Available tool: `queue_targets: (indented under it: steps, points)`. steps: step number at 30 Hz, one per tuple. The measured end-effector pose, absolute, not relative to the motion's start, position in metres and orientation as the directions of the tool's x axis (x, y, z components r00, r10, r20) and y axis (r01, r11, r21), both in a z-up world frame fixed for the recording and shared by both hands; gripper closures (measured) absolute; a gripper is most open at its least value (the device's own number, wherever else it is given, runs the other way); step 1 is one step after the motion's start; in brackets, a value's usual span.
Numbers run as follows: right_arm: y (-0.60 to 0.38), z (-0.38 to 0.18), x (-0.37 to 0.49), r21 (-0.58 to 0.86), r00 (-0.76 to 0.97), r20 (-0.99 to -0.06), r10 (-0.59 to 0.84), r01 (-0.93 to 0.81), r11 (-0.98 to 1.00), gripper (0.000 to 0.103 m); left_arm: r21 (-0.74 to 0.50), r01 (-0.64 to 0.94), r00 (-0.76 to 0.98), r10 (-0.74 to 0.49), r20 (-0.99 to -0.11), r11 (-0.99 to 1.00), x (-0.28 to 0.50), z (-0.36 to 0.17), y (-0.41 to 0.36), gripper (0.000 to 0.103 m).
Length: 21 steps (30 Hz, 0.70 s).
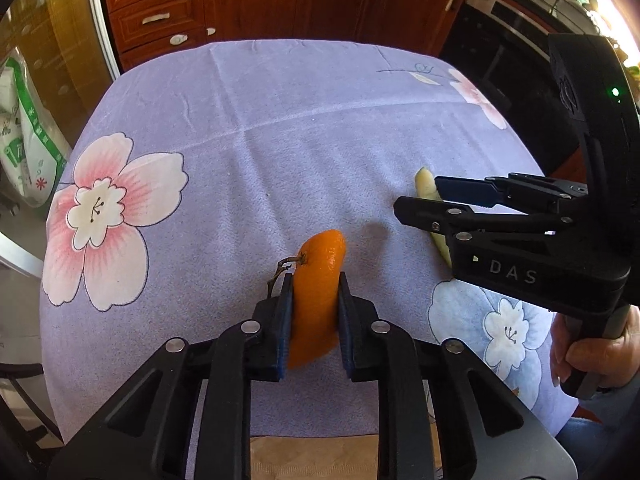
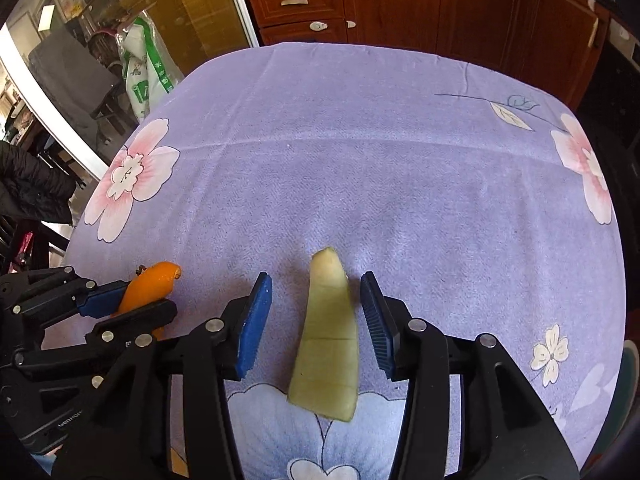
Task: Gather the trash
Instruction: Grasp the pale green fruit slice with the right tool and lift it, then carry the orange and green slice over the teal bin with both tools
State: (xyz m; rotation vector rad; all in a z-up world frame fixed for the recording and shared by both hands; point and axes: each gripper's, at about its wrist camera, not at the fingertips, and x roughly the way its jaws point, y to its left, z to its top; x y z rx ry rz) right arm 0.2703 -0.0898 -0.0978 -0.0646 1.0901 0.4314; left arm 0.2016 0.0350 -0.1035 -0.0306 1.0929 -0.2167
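Note:
My left gripper (image 1: 314, 280) is shut on an orange peel (image 1: 316, 300) with a small brown stem, held just above the purple flowered tablecloth (image 1: 260, 120). From the right wrist view the same peel (image 2: 150, 288) sticks out of the left gripper (image 2: 132, 300) at the lower left. My right gripper (image 2: 316, 284) is open, its blue pads on either side of a pale yellow-green peel strip (image 2: 328, 340) that lies flat on the cloth. In the left wrist view the right gripper (image 1: 416, 192) hovers over that strip (image 1: 426, 184).
The table's far edge (image 2: 360, 50) faces brown kitchen cabinets (image 2: 400, 4). A white and green bag (image 2: 144, 76) leans by a glass door on the left. A hand (image 1: 588, 352) holds the right gripper's handle. An oven (image 1: 504, 40) stands at the right.

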Motion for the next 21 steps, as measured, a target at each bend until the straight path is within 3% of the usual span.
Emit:
queue_targets:
  steps: [3,4,5,12,21]
  points:
    - [-0.085,-0.098,0.272,0.128,0.412,-0.864,0.29,-0.377,0.917,0.066,-0.155,0.142,0.423,-0.201,-0.883,0.978,0.206,-0.107,0.042,0.082]
    - [-0.084,-0.099,0.272,0.106,0.422,-0.865,0.273,-0.378,0.92,0.079,-0.162,0.138,0.42,-0.206,-0.884,0.977,0.207,-0.107,0.042,0.082]
    - [-0.083,-0.098,0.273,0.083,0.431,-0.867,0.252,-0.374,0.924,0.085,-0.166,0.135,0.418,-0.208,-0.884,0.977,0.208,-0.107,0.043,0.08]
    - [-0.105,-0.084,0.264,0.193,0.407,-0.856,0.32,-0.322,0.927,0.085,-0.164,0.123,0.425,-0.201,-0.883,0.979,0.212,-0.106,0.041,0.077]
    - [-0.14,-0.065,0.243,0.289,0.424,-0.827,0.37,-0.242,0.926,0.085,-0.115,0.123,0.449,-0.159,-0.879,0.986,0.201,-0.094,0.029,0.085]
